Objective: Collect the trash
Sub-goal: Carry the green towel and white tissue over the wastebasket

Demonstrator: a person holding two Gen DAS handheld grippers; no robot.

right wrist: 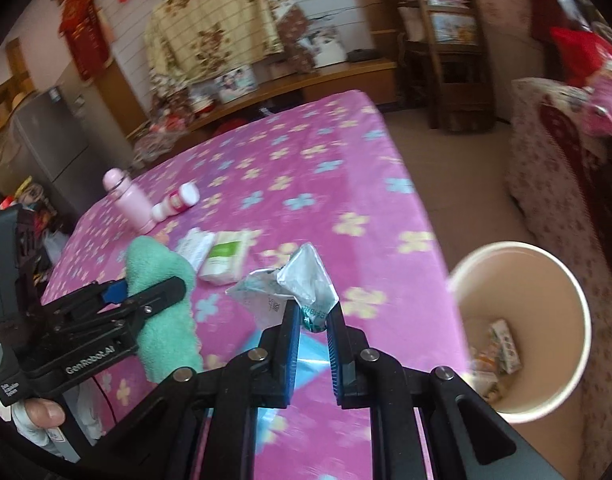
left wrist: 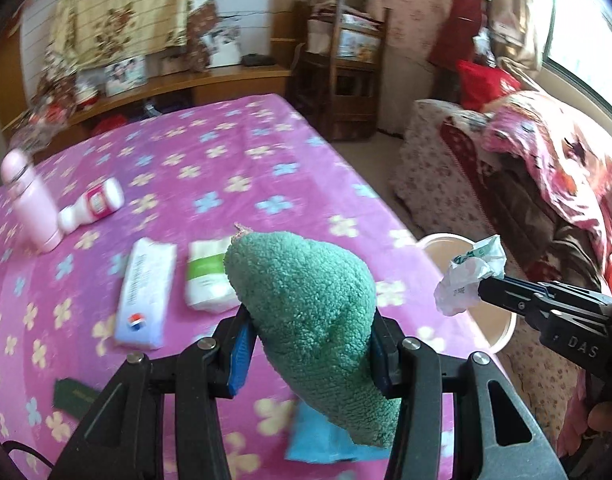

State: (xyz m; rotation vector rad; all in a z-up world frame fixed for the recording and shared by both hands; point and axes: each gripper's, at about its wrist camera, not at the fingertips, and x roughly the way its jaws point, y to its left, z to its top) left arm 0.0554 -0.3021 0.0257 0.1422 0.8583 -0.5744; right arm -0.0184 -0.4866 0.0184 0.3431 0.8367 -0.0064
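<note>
My left gripper point(left wrist: 312, 316) is shut on a green fuzzy cloth point(left wrist: 310, 312), held above the pink flowered table point(left wrist: 234, 160); it also shows in the right wrist view point(right wrist: 146, 292) with the cloth point(right wrist: 166, 320). My right gripper point(right wrist: 312, 312) is shut on a crumpled silver-and-white wrapper point(right wrist: 290, 284), held above the table's right edge. In the left wrist view that gripper point(left wrist: 484, 284) holds the wrapper point(left wrist: 466, 280) over the rim of a beige trash bin point(left wrist: 502, 332). The bin point(right wrist: 570, 292) stands on the floor beside the table with several scraps inside.
On the table lie a pink bottle point(left wrist: 30, 204), a small white-and-red bottle point(left wrist: 92, 208), two tissue packs point(left wrist: 146, 292) point(left wrist: 208, 276), a blue piece point(left wrist: 318, 440) and a dark green card point(left wrist: 72, 396). A covered sofa point(left wrist: 526, 184) stands at right, shelves behind.
</note>
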